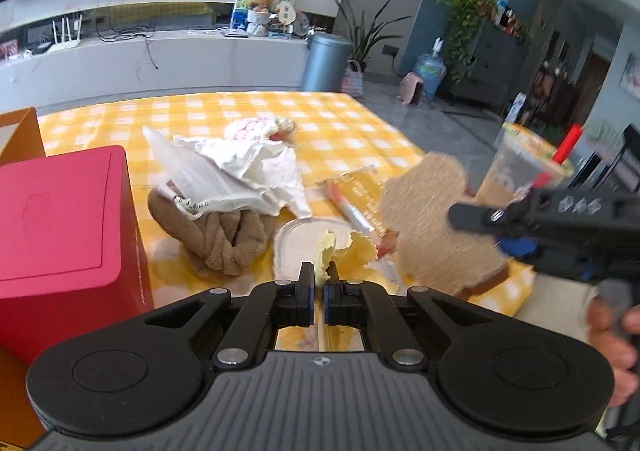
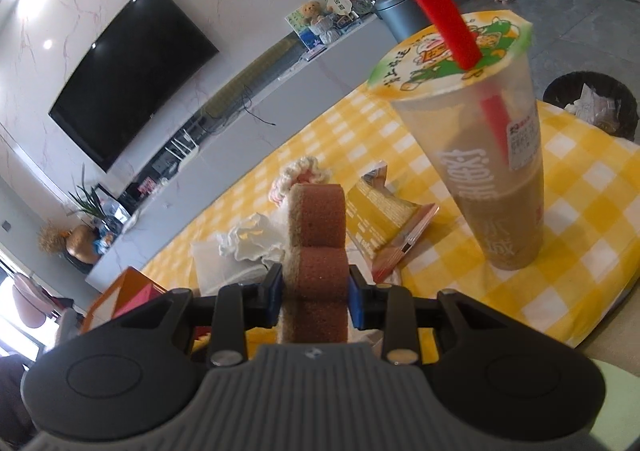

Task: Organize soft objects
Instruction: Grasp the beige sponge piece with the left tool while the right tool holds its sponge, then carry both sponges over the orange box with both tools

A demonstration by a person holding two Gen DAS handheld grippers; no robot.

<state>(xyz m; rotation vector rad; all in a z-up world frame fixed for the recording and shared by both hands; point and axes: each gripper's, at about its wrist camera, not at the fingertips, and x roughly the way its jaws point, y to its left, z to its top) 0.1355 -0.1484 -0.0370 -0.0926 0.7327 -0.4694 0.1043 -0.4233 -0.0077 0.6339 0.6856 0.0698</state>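
Note:
My left gripper point(image 1: 318, 285) is shut on a thin, crinkled pale-yellow wrapper point(image 1: 326, 247) that rises between its pads, just above a clear plastic tray point(image 1: 292, 247). Reaching in from the right of the left wrist view, my right gripper point(image 1: 480, 217) is shut on a wavy-edged sponge point(image 1: 424, 219) held above the table's near corner. In the right wrist view the same sponge point(image 2: 316, 251) stands on edge, brown foam with a beige face, squeezed between the blue pads of the right gripper point(image 2: 316, 289). A brown braided plush point(image 1: 224, 239) lies under a white cloth bag point(image 1: 232, 175). A pink-and-cream crocheted piece point(image 1: 260, 129) lies behind them.
A yellow checked cloth point(image 1: 340, 119) covers the table. A red box point(image 1: 60, 219) stands at the left beside an orange box point(image 1: 20, 131). A milk tea cup point(image 2: 480, 155) with a red straw stands near the right edge. A yellow snack pack point(image 2: 380, 219) lies between cup and sponge.

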